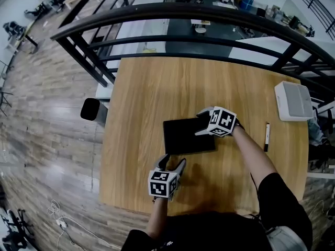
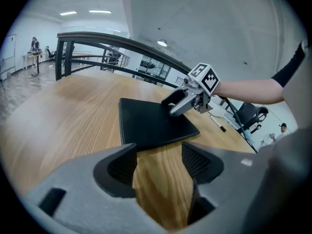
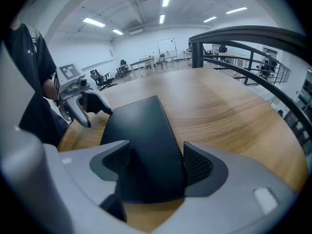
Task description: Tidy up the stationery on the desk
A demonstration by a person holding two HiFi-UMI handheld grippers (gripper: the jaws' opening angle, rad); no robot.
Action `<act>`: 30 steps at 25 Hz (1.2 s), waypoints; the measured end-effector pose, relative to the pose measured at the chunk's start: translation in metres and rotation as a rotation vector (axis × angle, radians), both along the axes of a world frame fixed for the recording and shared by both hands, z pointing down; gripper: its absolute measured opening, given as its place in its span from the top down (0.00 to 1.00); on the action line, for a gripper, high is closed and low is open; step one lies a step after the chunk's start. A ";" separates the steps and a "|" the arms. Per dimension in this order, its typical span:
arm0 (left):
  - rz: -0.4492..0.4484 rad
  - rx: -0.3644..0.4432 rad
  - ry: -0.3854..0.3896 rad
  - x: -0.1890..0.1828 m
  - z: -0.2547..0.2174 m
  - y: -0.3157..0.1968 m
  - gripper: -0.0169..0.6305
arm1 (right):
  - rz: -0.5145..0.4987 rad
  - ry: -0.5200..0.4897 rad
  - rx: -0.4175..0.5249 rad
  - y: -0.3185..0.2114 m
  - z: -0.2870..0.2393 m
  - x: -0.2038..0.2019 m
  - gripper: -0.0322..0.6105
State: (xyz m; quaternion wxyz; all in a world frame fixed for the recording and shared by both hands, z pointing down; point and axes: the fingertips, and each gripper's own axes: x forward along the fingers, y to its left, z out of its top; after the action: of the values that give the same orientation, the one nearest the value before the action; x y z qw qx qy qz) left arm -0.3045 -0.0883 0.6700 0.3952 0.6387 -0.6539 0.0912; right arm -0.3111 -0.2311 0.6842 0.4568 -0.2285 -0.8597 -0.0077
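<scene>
A black notebook (image 1: pixel 186 136) lies flat in the middle of the wooden desk (image 1: pixel 157 88). My left gripper (image 1: pixel 172 162) stands open just in front of the notebook's near edge, with only bare wood between its jaws (image 2: pixel 158 162). My right gripper (image 1: pixel 202 120) is over the notebook's right end. In the right gripper view the notebook (image 3: pixel 141 130) fills the gap between the wide jaws of my right gripper (image 3: pixel 151 165), and the pads do not visibly press on it. A black-and-white marker pen (image 1: pixel 267 136) lies at the right of the desk.
A white box (image 1: pixel 293 101) sits near the desk's right edge. A dark curved railing (image 1: pixel 209 14) runs behind the desk's far edge. A black round stool (image 1: pixel 90 109) stands off the desk's left side. The person's body is at the near edge.
</scene>
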 end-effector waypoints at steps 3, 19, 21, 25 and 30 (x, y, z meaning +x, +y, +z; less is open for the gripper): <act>0.001 -0.002 0.003 -0.001 -0.001 0.001 0.54 | 0.013 0.008 0.001 0.004 0.000 0.013 0.42; 0.063 -0.015 -0.066 -0.008 -0.001 -0.003 0.55 | 0.136 0.040 0.002 0.023 0.001 0.060 0.42; 0.066 -0.016 -0.070 -0.008 0.002 -0.004 0.55 | 0.151 0.043 0.000 0.026 0.002 0.066 0.42; 0.060 -0.012 -0.094 -0.009 0.000 -0.006 0.55 | 0.172 0.054 -0.001 0.034 0.002 0.079 0.42; 0.073 -0.021 -0.118 -0.009 0.003 -0.007 0.55 | 0.212 0.051 -0.006 0.040 0.001 0.089 0.42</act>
State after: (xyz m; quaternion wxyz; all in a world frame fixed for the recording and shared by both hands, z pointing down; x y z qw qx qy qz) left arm -0.3136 -0.0954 0.6726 0.3591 0.6515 -0.6512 0.1499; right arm -0.2225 -0.1915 0.6852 0.4759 -0.1379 -0.8672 0.0491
